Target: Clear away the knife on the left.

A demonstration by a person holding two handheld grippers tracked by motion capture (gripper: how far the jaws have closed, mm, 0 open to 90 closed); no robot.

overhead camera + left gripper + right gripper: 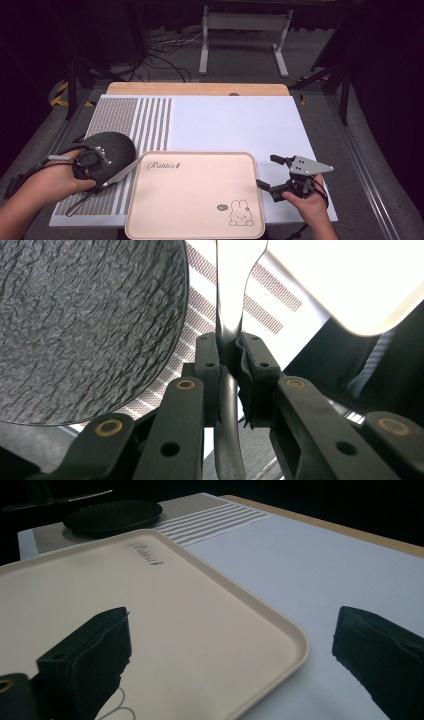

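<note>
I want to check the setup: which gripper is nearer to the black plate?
Left. The left gripper, shut on a knife, is right beside the black plate, at its near edge. The right gripper stands open far across the beige tray, off the tray's right edge.

**Left claw clamped, right claw wide open**

Left forearm enters from bottom left of high view, hand wrapped round the left claw (92,161), which points toward the right. In the left gripper view its jaws are pressed together on a thin metal knife (227,335). Right hand (307,200) at lower right grips the right claw (266,171), grey plate on top, jaws pointing left and spread far apart, nothing between them.
</note>
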